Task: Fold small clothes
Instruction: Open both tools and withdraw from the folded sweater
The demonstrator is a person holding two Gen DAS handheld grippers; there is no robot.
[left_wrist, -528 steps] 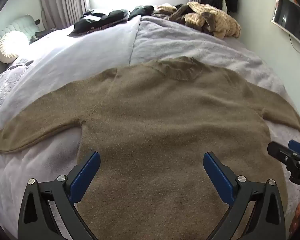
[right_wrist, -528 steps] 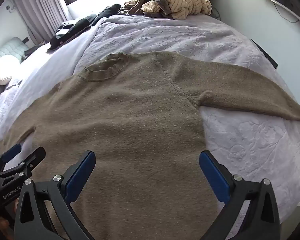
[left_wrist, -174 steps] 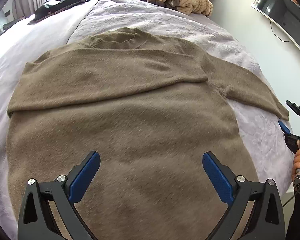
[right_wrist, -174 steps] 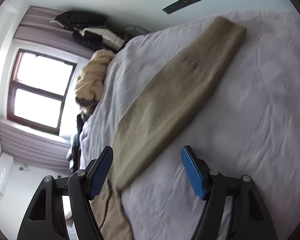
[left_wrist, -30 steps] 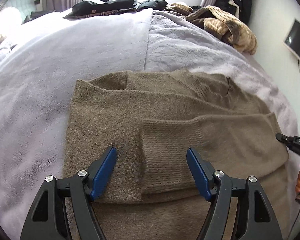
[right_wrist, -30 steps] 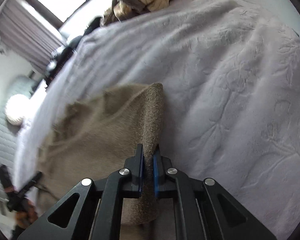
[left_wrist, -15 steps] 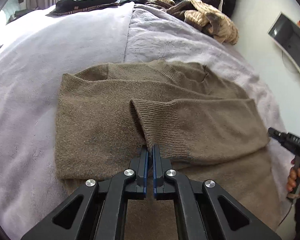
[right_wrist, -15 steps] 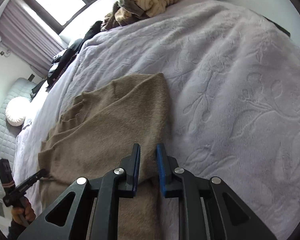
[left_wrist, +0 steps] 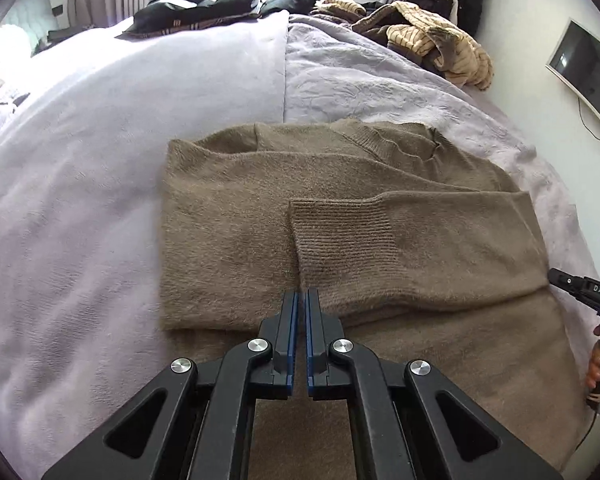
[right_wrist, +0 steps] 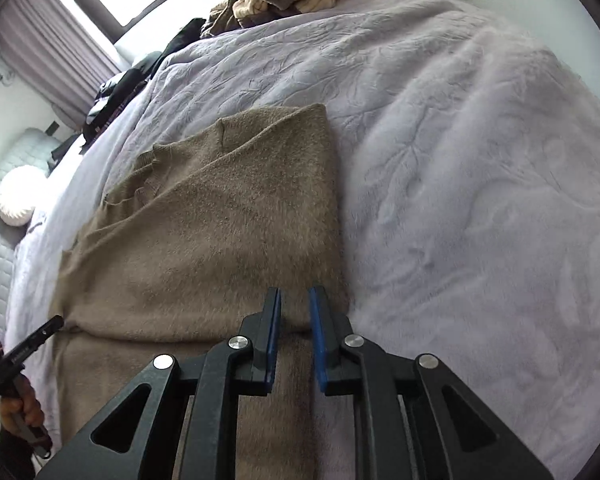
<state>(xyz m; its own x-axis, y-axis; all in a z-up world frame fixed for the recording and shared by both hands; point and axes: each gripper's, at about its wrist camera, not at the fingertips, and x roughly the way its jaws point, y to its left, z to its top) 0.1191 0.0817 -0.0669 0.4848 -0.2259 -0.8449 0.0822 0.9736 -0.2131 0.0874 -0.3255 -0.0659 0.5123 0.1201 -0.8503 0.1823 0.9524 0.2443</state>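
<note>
A brown knit sweater (left_wrist: 380, 208) lies flat on the bed with both sleeves folded across its chest, and the ribbed cuff (left_wrist: 340, 240) is on top. My left gripper (left_wrist: 302, 294) hovers just short of that cuff, shut with nothing in it. In the right wrist view the sweater (right_wrist: 220, 232) shows its folded right side. My right gripper (right_wrist: 295, 294) hangs over that edge, its jaws a little apart and closing. Only the knit below shows through the gap, and the pads do not press on it. Each gripper also shows at the other view's edge: the right gripper (left_wrist: 580, 288), the left gripper (right_wrist: 32, 344).
The lilac blanket (left_wrist: 80, 160) covers the whole bed. A heap of beige striped clothes (left_wrist: 432, 40) and dark garments (left_wrist: 196, 4) lie at the far end. A round white pillow (right_wrist: 18, 196) sits far left. A screen (left_wrist: 588, 64) hangs on the right wall.
My left jaws, wide open around the cuff a second ago, have closed on nothing. My right gripper has let go of the sleeve fold, which now lies flat, and drawn back.
</note>
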